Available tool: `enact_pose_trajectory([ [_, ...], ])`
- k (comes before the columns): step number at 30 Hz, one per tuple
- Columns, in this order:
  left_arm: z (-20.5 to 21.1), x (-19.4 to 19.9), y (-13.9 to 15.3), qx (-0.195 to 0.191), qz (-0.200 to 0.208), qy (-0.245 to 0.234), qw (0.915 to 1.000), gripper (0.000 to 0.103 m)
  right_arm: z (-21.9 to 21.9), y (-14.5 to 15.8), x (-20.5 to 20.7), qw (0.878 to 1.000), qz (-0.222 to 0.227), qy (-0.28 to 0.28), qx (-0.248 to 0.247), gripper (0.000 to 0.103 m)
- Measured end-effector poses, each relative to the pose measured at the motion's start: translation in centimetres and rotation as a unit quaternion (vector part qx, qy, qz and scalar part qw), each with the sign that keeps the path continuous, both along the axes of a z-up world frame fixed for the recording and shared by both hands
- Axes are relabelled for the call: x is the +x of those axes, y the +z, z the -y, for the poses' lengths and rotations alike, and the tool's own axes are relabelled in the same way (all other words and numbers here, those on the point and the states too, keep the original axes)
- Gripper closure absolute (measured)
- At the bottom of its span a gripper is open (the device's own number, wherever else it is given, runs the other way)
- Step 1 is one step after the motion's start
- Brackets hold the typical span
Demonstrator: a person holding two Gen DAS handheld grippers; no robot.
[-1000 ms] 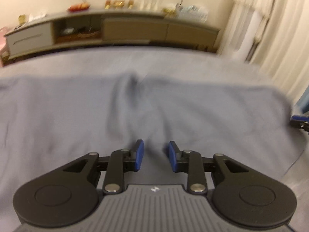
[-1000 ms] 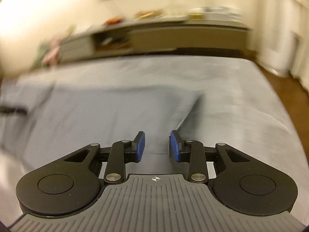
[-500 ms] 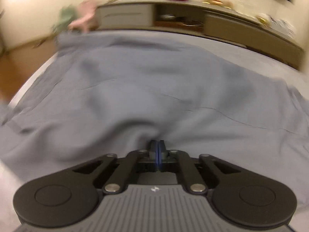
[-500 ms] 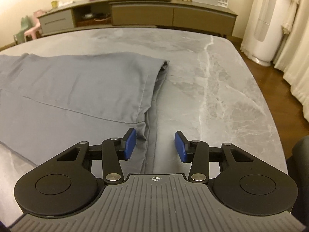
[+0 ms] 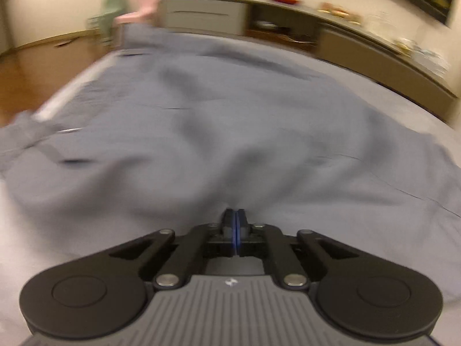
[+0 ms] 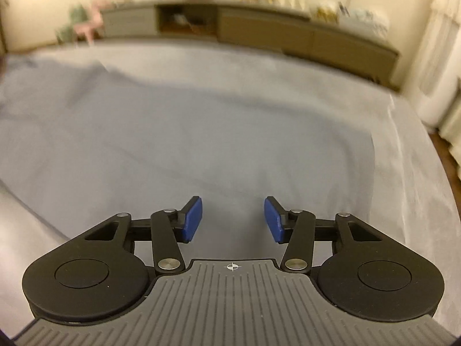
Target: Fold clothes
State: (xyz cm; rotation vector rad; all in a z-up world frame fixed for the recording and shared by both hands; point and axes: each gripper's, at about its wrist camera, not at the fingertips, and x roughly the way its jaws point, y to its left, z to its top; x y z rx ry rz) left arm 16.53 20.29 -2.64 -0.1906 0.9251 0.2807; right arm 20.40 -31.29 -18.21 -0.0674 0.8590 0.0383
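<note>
**Left wrist view: cloth edge pinched, right jaws opening**

In the left wrist view, the left gripper point(image 5: 235, 225) is seen pressed together on the near edge of the grey garment point(image 5: 216, 132), and the fabric is gathered into a small pucker at the blue pads. The garment is spread over the pale table point(image 6: 417, 178), with its far part near the sideboard point(image 5: 360, 46).

The cloth is judged to be light, soft and limp. It will sag and drag when lifted, so it is best taken at a hem or corner, with both edges held to keep the fold straight.

In the right wrist view, the right gripper point(image 6: 232, 219) is held over the garment with its jaws opening, and nothing is pressed between them.

Compared with one second ago, the left jaws, then apart over the flat cloth, are now closed on it, and the view has been swung toward the left end of the sideboard. The right jaws are wider than before.
</note>
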Motion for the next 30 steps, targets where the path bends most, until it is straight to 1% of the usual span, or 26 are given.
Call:
enact_pose_trajectory([
  [2, -2.9, -0.9, 0.0, 0.022, -0.007, 0.038, 0.9990, 0.099, 2.4, 0.0, -0.1, 0.999, -0.013, -0.035, -0.005, 0.044],
  [4, -5.5, -1.9, 0.2, 0.043, -0.019, 0.100, 0.9939, 0.099, 4.0, 0.0, -0.6, 0.999, -0.014, -0.035, 0.000, 0.045],
  [5, -6.7, -2.5, 0.2, 0.042, -0.023, 0.133, 0.9900, 0.099, 4.7, 0.0, -1.0, 0.999, -0.015, -0.033, 0.002, 0.045],
  [6, -7.4, -3.1, 0.3, 0.028, -0.017, 0.148, 0.9884, 0.099, 4.9, 0.0, -1.3, 0.999, -0.018, -0.032, 0.000, 0.045],
  [8, -8.4, -4.2, 0.5, -0.013, -0.004, 0.157, 0.9876, 0.097, 5.0, 0.1, -1.9, 0.999, -0.021, -0.036, -0.013, 0.045],
  [9, -8.4, -4.6, 0.7, -0.021, 0.001, 0.150, 0.9884, 0.089, 5.0, 0.1, -2.2, 0.999, -0.023, -0.041, -0.021, 0.044],
  [10, -8.5, -5.2, 0.9, -0.024, 0.008, 0.148, 0.9886, 0.084, 5.2, 0.2, -2.6, 0.998, -0.025, -0.051, -0.028, 0.044],
  [11, -8.8, -5.8, 1.2, -0.028, 0.020, 0.152, 0.9877, 0.079, 5.9, 0.3, -3.1, 0.997, -0.028, -0.066, -0.028, 0.044],
  [12, -9.5, -6.4, 1.6, -0.035, 0.035, 0.162, 0.9855, 0.078, 6.7, 0.4, -3.6, 0.996, -0.031, -0.083, -0.025, 0.044],
  [13, -10.3, -7.0, 2.1, -0.043, 0.051, 0.174, 0.9824, 0.077, 7.7, 0.5, -4.2, 0.994, -0.033, -0.099, -0.026, 0.044],
  [14, -11.3, -7.8, 2.5, -0.055, 0.069, 0.196, 0.9766, 0.073, 8.7, 0.5, -5.0, 0.992, -0.035, -0.116, -0.027, 0.044],
  [15, -12.6, -8.8, 2.7, -0.067, 0.085, 0.225, 0.9683, 0.065, 9.3, 0.6, -5.6, 0.991, -0.036, -0.124, -0.023, 0.043],
  [16, -14.0, -9.6, 2.6, -0.080, 0.092, 0.252, 0.9600, 0.059, 9.8, 0.6, -6.2, 0.991, -0.036, -0.131, -0.008, 0.043],
  [17, -15.3, -10.1, 2.3, -0.097, 0.096, 0.270, 0.9531, 0.052, 9.7, 0.6, -6.5, 0.990, -0.034, -0.138, -0.007, 0.043],
  [18, -16.2, -10.0, 1.8, -0.124, 0.093, 0.268, 0.9510, 0.051, 9.4, 0.7, -6.7, 0.989, -0.031, -0.145, -0.009, 0.044],
  [20, -18.0, -9.9, 0.6, -0.177, 0.087, 0.262, 0.9447, 0.050, 7.3, 1.6, -6.4, 0.987, -0.013, -0.154, -0.051, 0.046],
  [21, -18.5, -9.7, 0.2, -0.196, 0.084, 0.256, 0.9428, 0.048, 5.9, 2.2, -6.2, 0.986, 0.003, -0.151, -0.067, 0.048],
  [22, -18.5, -9.2, 0.2, -0.198, 0.084, 0.244, 0.9456, 0.047, 4.6, 2.8, -6.0, 0.988, 0.019, -0.140, -0.063, 0.042],
  [23, -18.3, -8.7, 0.2, -0.193, 0.082, 0.235, 0.9491, 0.047, 3.3, 3.4, -5.8, 0.990, 0.034, -0.127, -0.055, 0.040],
  [24, -18.0, -8.2, 0.4, -0.170, 0.081, 0.233, 0.9542, 0.048, 2.1, 3.7, -5.3, 0.991, 0.041, -0.115, -0.049, 0.035],
  [25, -17.8, -7.7, 0.6, -0.148, 0.080, 0.230, 0.9585, 0.050, 1.0, 3.8, -4.7, 0.993, 0.047, -0.102, -0.044, 0.033],
  [26, -17.7, -7.2, 0.8, -0.130, 0.080, 0.227, 0.9620, 0.072, 0.0, 4.0, -4.1, 0.994, 0.052, -0.090, -0.038, 0.033],
  [27, -17.6, -6.9, 1.0, -0.117, 0.084, 0.219, 0.9650, 0.101, -0.8, 3.8, -3.2, 0.995, 0.050, -0.082, -0.036, 0.032],
  [29, -16.6, -6.7, 1.9, -0.110, 0.109, 0.186, 0.9702, 0.103, -1.8, 2.5, -1.3, 0.996, 0.030, -0.069, -0.038, 0.032],
  [30, -15.8, -6.7, 2.4, -0.094, 0.122, 0.168, 0.9736, 0.103, -2.1, 1.8, -0.6, 0.997, 0.019, -0.064, -0.042, 0.032],
])
